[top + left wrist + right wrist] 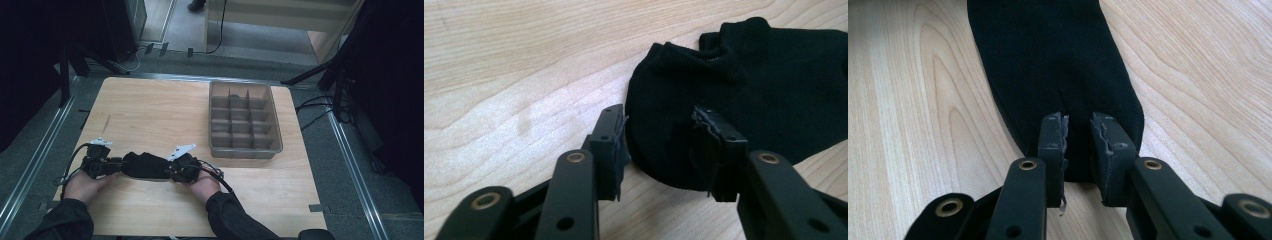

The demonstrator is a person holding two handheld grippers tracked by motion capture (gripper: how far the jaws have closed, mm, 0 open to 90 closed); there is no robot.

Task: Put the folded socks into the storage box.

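Observation:
A black sock point(145, 166) lies flat on the wooden table point(150, 110) near the front, between my two grippers. My left gripper point(121, 166) sits at its left end. In the left gripper view the rounded end of the sock point(734, 90) lies between the jaws of the left gripper point(660, 127), which stand apart without pressing on it. My right gripper point(169, 170) is at the sock's right end. In the right gripper view, the right gripper point(1078, 127) has its jaws close together, pinching the sock's point(1048, 60) narrow end in the small gap.
A grey plastic tray point(245, 151) divided into several compartments stands at the back right of the table. Bare wood lies behind the sock and to the tray's left. Metal rails run along both sides of the table.

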